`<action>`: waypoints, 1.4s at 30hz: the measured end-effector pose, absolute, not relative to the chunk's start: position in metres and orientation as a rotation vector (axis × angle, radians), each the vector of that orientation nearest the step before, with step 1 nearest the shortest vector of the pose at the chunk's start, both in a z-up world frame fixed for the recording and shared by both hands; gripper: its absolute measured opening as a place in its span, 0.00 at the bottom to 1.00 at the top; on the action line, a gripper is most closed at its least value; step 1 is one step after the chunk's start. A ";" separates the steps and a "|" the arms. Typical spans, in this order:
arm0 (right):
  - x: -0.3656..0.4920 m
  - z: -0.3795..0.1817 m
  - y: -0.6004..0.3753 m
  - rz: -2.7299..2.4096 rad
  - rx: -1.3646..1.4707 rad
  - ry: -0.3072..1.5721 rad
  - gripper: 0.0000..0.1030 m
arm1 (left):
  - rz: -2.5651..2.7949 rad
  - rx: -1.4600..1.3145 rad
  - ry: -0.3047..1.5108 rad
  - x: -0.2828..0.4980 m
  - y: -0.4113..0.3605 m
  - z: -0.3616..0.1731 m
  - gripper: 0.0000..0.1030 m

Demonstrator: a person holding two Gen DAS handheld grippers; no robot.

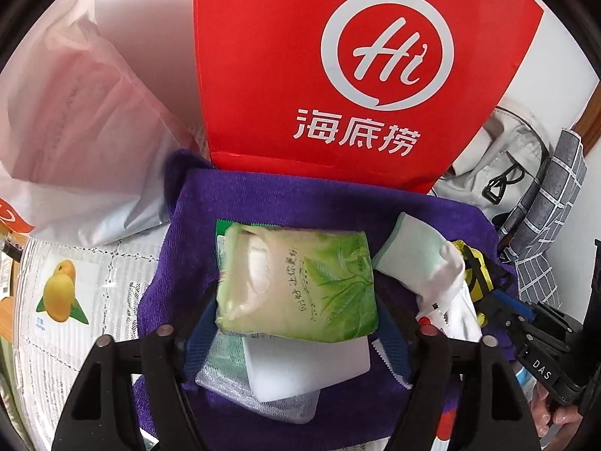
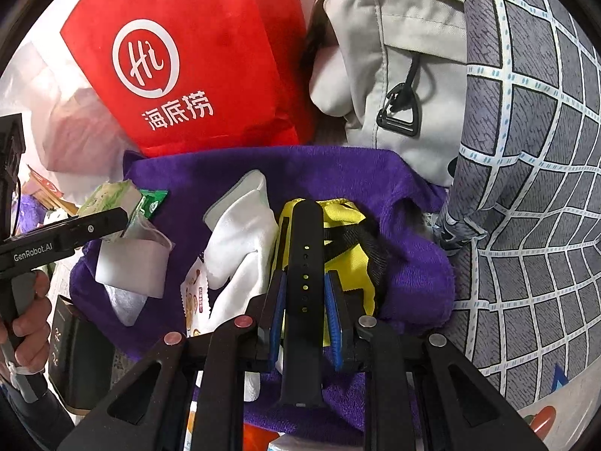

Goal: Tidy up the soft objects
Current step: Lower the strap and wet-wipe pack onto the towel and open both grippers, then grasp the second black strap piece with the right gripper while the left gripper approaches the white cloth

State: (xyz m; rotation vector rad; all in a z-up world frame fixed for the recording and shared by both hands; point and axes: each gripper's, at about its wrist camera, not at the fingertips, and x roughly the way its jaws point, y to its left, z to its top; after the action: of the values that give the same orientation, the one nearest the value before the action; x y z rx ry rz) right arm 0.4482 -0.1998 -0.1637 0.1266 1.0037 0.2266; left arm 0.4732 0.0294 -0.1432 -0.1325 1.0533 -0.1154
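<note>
A purple towel (image 1: pixel 263 195) (image 2: pixel 338 173) lies spread under a pile of soft items. My left gripper (image 1: pixel 296 323) is shut on a green tissue pack (image 1: pixel 296 282), held above a white pad (image 1: pixel 308 368) and a mesh pouch (image 1: pixel 233 379); the pack also shows in the right wrist view (image 2: pixel 112 197). My right gripper (image 2: pixel 304 293) is shut on a black strap (image 2: pixel 306 263), over a yellow pouch (image 2: pixel 349 248). A white and pale green glove (image 2: pixel 240 240) (image 1: pixel 420 251) lies between the two grippers.
A red paper bag (image 1: pixel 338 56) (image 2: pixel 188 56) stands behind the towel. A beige backpack (image 2: pixel 394 56) and a grey grid-pattern fabric (image 2: pixel 526 188) are at the right. A white plastic bag (image 1: pixel 75 112) is at the left. A snack packet (image 2: pixel 195 300) lies by the glove.
</note>
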 end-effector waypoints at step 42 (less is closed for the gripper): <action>0.188 -0.078 -0.180 0.171 0.091 0.817 0.64 | -0.122 -0.154 0.967 0.243 0.039 -0.078 0.83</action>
State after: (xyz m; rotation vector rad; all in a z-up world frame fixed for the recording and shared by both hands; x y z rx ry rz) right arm 0.1880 -0.1805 -0.0783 0.0909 0.8169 0.1708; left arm 0.2433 0.0387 -0.0780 -0.1538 0.9674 -0.1224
